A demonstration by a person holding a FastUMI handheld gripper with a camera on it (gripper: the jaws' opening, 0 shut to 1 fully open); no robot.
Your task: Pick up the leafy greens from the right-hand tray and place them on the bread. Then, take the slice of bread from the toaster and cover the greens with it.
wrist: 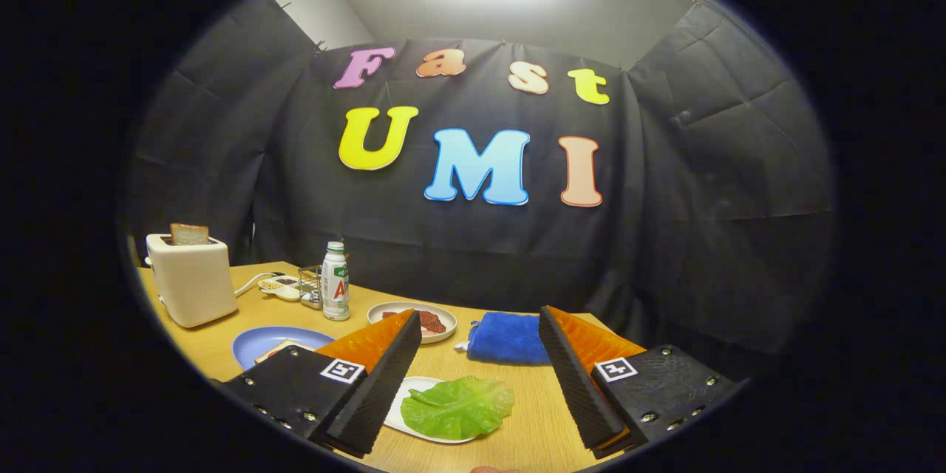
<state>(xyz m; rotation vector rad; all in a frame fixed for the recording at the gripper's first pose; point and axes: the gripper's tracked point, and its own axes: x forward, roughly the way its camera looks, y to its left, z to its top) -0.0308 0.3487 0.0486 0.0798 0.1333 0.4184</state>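
Plainly, in the gripper view, the gripper (480, 332) is released, its two fingers spread wide with nothing between their pads, held above the light wooden worktop (532, 421). Between the fingers and a little below them lies the flat green lettuce leaf (458, 406), resting on a small white tray (405, 393) whose near edge is partly covered by the left finger (377, 377). Beyond the left finger sits a round blue plate (262, 344) carrying a slice of bread (277, 349), only a corner of it showing. Farther off on that side stands a cream plastic toaster (191, 277) with a brown-crusted slice of toast (189, 234) sticking upright out of its slot. Near the booth wall are a white bottle with a green cap (335, 282), a small white dish of seeds (281, 286) and a pale round plate with reddish meat (414, 319). Just ahead of the right finger (576, 377) lies a folded blue cloth (508, 338).
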